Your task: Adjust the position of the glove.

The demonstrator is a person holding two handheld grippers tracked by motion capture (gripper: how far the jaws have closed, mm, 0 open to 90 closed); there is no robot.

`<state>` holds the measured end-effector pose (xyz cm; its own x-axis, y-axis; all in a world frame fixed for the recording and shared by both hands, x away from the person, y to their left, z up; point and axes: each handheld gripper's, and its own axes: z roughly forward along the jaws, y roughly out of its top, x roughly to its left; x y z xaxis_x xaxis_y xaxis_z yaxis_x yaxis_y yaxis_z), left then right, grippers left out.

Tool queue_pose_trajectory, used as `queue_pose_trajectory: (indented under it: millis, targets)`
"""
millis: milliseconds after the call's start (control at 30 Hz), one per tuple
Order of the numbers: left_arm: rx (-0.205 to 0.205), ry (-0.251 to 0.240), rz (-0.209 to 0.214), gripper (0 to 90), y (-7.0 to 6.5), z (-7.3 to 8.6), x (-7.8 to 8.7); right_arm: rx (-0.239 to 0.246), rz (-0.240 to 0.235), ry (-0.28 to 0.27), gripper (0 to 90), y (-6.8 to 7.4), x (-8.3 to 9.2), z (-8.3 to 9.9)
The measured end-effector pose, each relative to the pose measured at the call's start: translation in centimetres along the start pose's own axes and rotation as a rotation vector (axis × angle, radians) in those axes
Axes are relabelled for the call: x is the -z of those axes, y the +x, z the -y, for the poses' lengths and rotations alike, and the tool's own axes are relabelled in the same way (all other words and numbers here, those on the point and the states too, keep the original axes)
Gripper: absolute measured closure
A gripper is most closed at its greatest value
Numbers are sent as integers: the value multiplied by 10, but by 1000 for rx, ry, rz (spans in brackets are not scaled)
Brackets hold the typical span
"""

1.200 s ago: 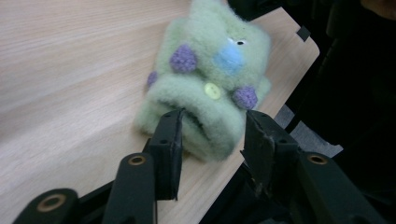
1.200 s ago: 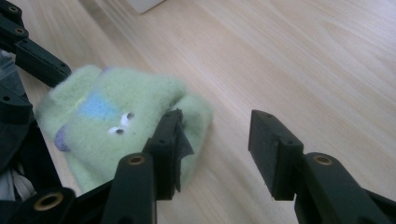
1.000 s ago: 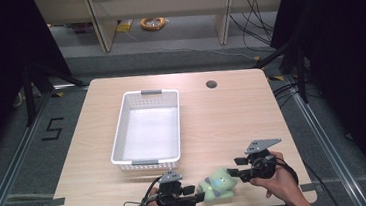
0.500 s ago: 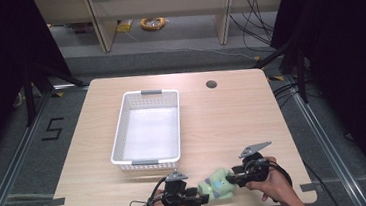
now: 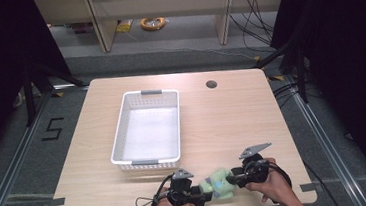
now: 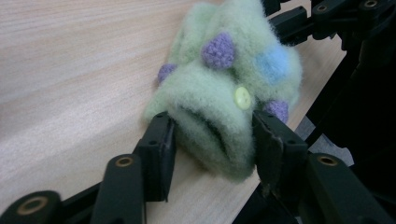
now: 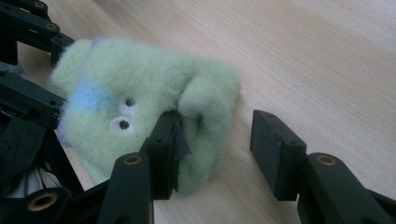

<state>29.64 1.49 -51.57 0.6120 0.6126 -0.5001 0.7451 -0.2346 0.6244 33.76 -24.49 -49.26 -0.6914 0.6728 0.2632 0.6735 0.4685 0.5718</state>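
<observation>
As the fuzzy pale-green felt toy (image 5: pixel 217 183) lay lengthwise between my hands on the wooden bench (image 5: pixel 223 124), my left gripper (image 6: pixel 210 135) had just closed its jaws on one end, while my right gripper (image 7: pixel 215 140), jaws also closing, stood half-spread with one jaw tucked in its fold.

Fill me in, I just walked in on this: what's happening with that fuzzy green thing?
A person works a green plush toy at the table's near edge, using a gripper in each hand. The left gripper has its jaws around one end, and they have just been closing on it. The right gripper has one pad against the other end, its far pad off the plush. The white basket sits beyond, with nothing in it.
</observation>
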Motion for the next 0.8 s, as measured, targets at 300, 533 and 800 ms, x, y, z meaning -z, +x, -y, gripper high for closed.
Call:
queue_pose_trajectory:
  millis: [300,533,800]
  targets:
    - [-25,-13,32,692,3,-3,-2,-57,-50,4,629,-5,-1,5]
    - [-46,-2,46,719,10,-8,1,-82,-96,-11,724,-5,-2,7]
    - [-54,-1,52,721,13,-12,3,-60,-47,-40,805,5,1,8]
